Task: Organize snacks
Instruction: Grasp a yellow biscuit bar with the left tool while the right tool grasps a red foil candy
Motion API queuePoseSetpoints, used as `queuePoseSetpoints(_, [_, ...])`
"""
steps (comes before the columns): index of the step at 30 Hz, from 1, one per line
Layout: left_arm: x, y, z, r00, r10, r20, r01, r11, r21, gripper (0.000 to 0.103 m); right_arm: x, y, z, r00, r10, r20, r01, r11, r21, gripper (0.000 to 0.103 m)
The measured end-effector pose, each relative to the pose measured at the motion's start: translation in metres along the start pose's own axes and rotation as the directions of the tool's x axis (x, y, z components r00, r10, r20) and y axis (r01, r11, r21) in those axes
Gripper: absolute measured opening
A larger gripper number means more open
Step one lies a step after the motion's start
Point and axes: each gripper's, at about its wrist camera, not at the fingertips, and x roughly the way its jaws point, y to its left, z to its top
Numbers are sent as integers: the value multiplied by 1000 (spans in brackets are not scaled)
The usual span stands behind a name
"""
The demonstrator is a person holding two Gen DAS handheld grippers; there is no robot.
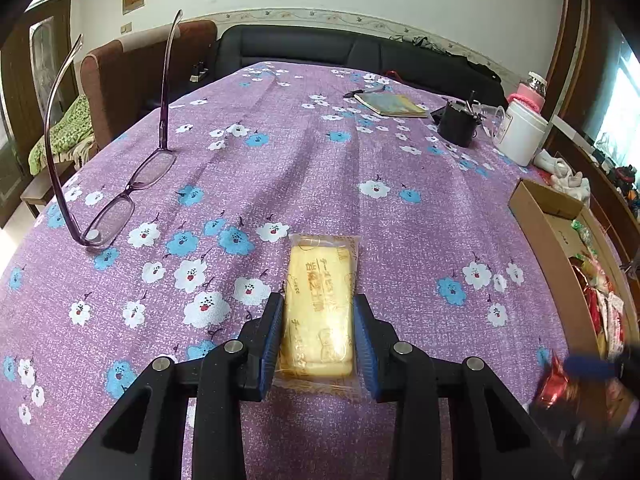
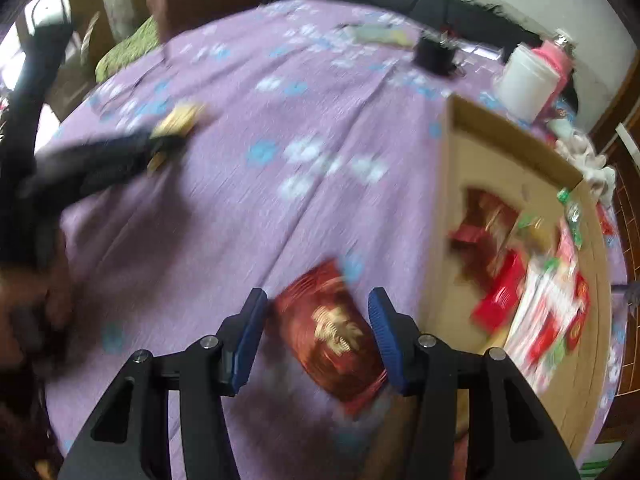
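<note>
Two grippers over a purple floral cloth (image 1: pixel 304 168). Cardboard box (image 2: pixel 452 184) at 3 o'clock in the right view, open top, red and white packets inside. Glasses (image 1: pixel 116 196) at 10 o'clock in the left view, upside down, arms up. Left gripper (image 1: pixel 318 340) closed on a yellow biscuit pack (image 1: pixel 318 304), both pads touching its sides. Right gripper (image 2: pixel 318 336) straddles a red packet (image 2: pixel 332 332); blurred, fingers look apart, grip cannot be told.
</note>
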Motion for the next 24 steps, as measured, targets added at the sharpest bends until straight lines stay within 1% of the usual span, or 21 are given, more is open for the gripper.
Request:
queuePoseSetpoints(1, [0, 0, 0, 1000, -2, 0, 2, 1000, -1, 36, -4, 5, -7, 998, 68, -12, -68, 998, 0, 52])
queuePoseSetpoints(2, [0, 0, 0, 1000, -4, 0, 4, 1000, 0, 36, -11, 12, -14, 987, 157, -18, -157, 987, -11, 52])
queuePoseSetpoints(3, [0, 0, 0, 1000, -7, 0, 7, 1000, 1, 36, -20, 17, -22, 951, 308, -24, -308, 951, -7, 52])
queuePoseSetpoints(4, [0, 0, 0, 1000, -10, 0, 10, 1000, 2, 36, -29, 18, -27, 915, 403, -8, -403, 915, 10, 52])
queuePoseSetpoints(5, [0, 0, 0, 1000, -12, 0, 12, 1000, 2, 36, -38, 16, -30, 907, 421, 19, -421, 907, 20, 52])
queuePoseSetpoints(7, [0, 0, 0, 1000, -18, 0, 18, 1000, 3, 36, -49, 15, -33, 943, 326, 62, -327, 945, 5, 52])
queuePoseSetpoints(8, [0, 0, 0, 1000, -19, 0, 19, 1000, 2, 36, -52, 14, -36, 956, 285, 76, -285, 959, -7, 52])
queuePoseSetpoints(9, [0, 0, 0, 1000, -22, 0, 22, 1000, 0, 36, -51, 15, -38, 953, 296, 72, -295, 955, -21, 52])
queuePoseSetpoints(10, [-1, 1, 0, 1000, -25, 0, 25, 1000, -2, 36, -48, 19, -42, 947, 319, 49, -316, 947, -57, 52])
queuePoseSetpoints(12, [-1, 1, 0, 1000, -28, 0, 28, 1000, -3, 36, -47, 32, -50, 950, 310, 44, -301, 943, -142, 52])
queuePoseSetpoints(14, [-1, 2, 0, 1000, -31, 0, 31, 1000, -1, 36, -50, 49, -58, 948, 319, 25, -302, 919, -252, 52])
queuePoseSetpoints(17, [-1, 1, 0, 999, -33, -1, 33, 999, 1, 36, -48, 70, -63, 969, 246, 17, -216, 879, -425, 52])
queuePoseSetpoints(19, [-1, 1, 0, 999, -36, -1, 36, 999, -2, 36, -41, 77, -62, 982, 189, 7, -162, 861, -483, 52])
queuePoseSetpoints(21, [-1, 1, 0, 999, -38, -1, 38, 999, -3, 36, -31, 80, -60, 982, 184, -43, -179, 832, -526, 52])
queuePoseSetpoints(22, [-1, 1, 0, 999, -38, -1, 38, 999, -4, 36, -27, 81, -59, 985, 165, -54, -168, 827, -536, 49])
queuePoseSetpoints(23, [-1, 1, 0, 999, -39, -1, 39, 999, -4, 36, -25, 79, -57, 983, 173, -69, -182, 823, -538, 43])
queuePoseSetpoints(24, [-1, 1, 0, 999, -39, -1, 39, 999, -4, 36, -25, 80, -55, 978, 191, -83, -205, 818, -538, 39])
